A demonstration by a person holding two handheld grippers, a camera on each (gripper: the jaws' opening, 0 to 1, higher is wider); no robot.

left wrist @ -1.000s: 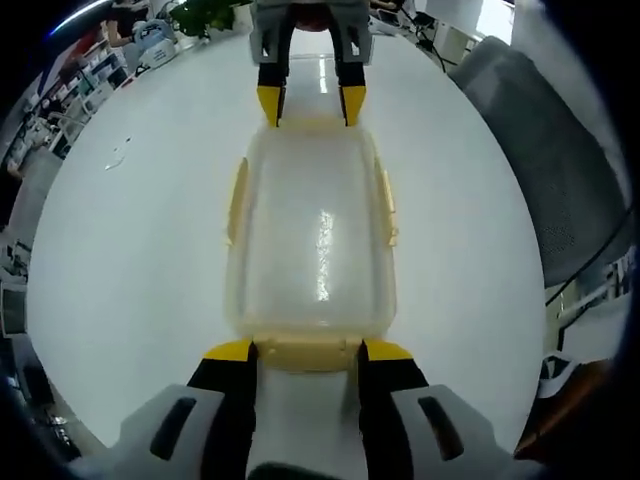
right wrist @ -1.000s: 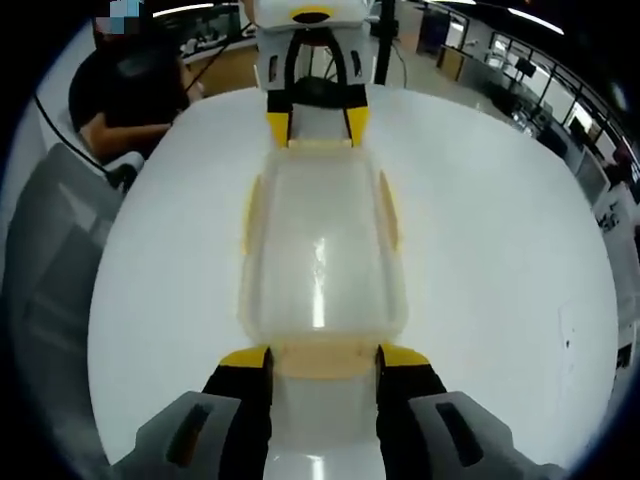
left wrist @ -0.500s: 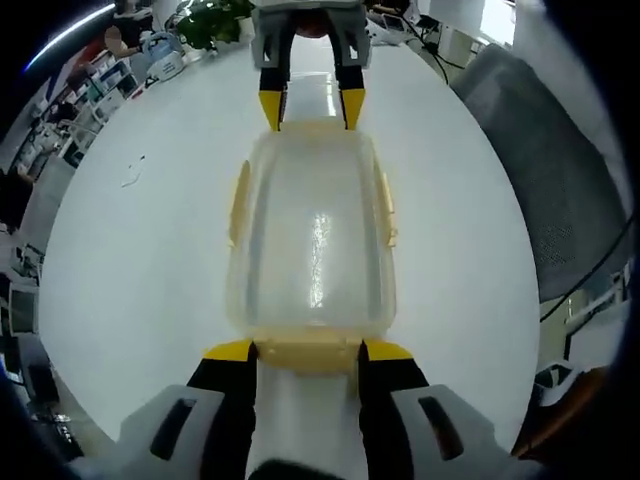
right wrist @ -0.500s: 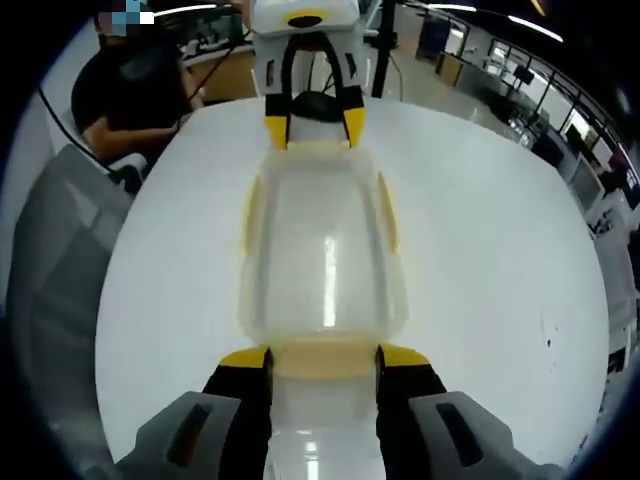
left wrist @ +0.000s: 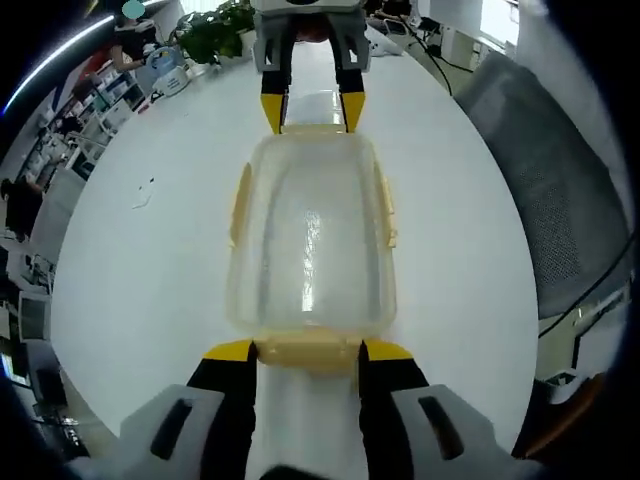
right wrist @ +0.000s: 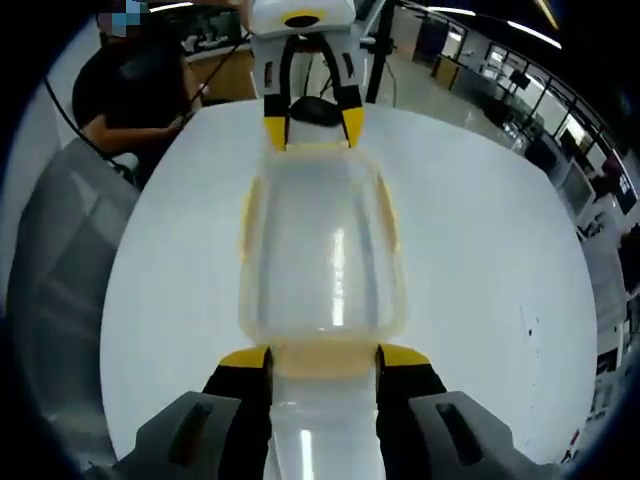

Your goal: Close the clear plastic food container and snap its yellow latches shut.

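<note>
A clear plastic food container (left wrist: 310,240) with its lid on stretches between my two grippers above the white table (left wrist: 120,260). Pale yellow latches (left wrist: 238,205) lie along its long sides. My left gripper (left wrist: 308,352) is shut on the near end latch, a jaw against each end of it. At the far end my right gripper (left wrist: 310,105) holds the opposite latch the same way. In the right gripper view the container (right wrist: 322,250) runs from my right gripper (right wrist: 323,355) up to my left gripper (right wrist: 312,125), with side latches (right wrist: 390,215) flat against the walls.
A grey chair (left wrist: 560,180) stands beside the table, also seen as the chair (right wrist: 50,300). A person in dark clothes (right wrist: 130,90) sits past the table's far edge. A green plant (left wrist: 215,25) and office desks lie beyond. A small scrap (left wrist: 145,192) rests on the table.
In both views the table has shrunk back and more of the room shows at the edges, while the container keeps its place between the jaws. The jaws stand as before.
</note>
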